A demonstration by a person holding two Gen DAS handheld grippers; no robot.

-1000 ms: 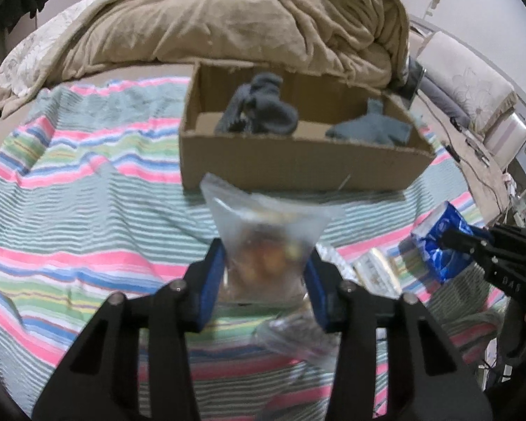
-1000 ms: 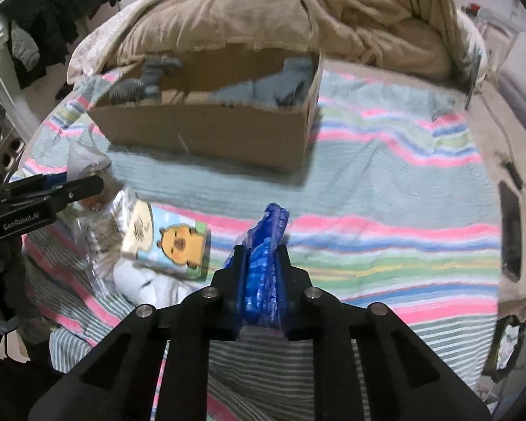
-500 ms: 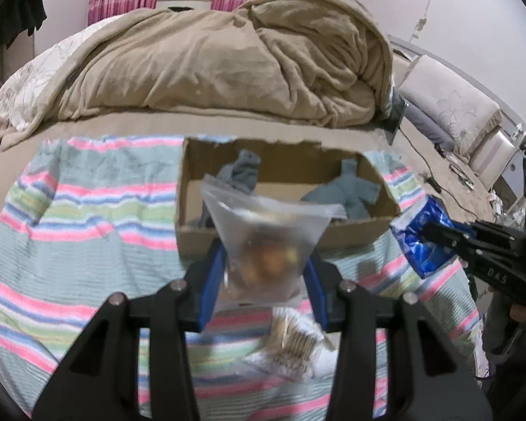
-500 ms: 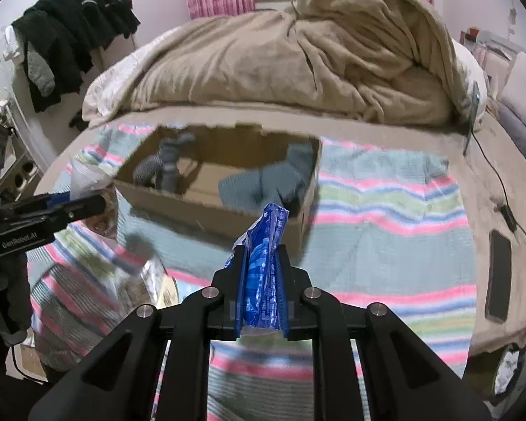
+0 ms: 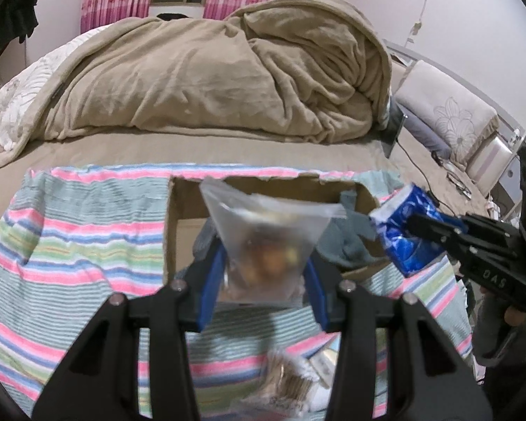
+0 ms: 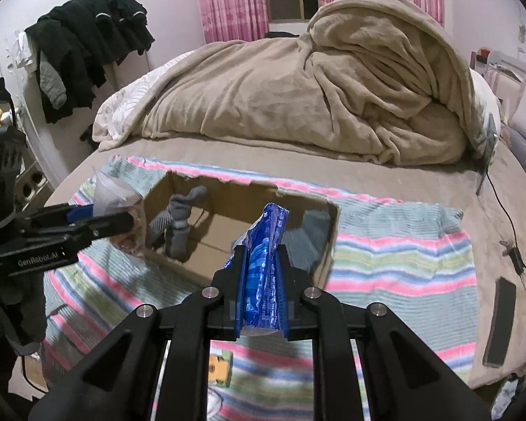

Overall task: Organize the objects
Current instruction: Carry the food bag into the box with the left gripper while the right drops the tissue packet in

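An open cardboard box point(image 6: 228, 242) sits on a striped blanket point(image 6: 403, 266) spread over the bed, holding a grey sock point(image 6: 179, 221) near its left end and a grey-blue cloth point(image 5: 347, 245) toward its right. Above the box's left end, the left claw point(image 5: 263, 280) pinches a clear plastic bag point(image 5: 266, 242) of brownish snacks between its blue pads; above the box's right part, the right claw point(image 6: 261, 280) is pressed tight on a crumpled blue packet point(image 6: 263, 263), held upright. Both items hang in the air over the box, screening part of its inside from each camera. On the blanket in front of the box lie more snack packets point(image 5: 291, 382). Behind the box a heaped beige duvet point(image 6: 315, 94) covers the bed; dark clothes point(image 6: 84, 45) hang to the left of the box by the wall, and a dark phone point(image 6: 498, 326) lies to its right on the bed's edge.
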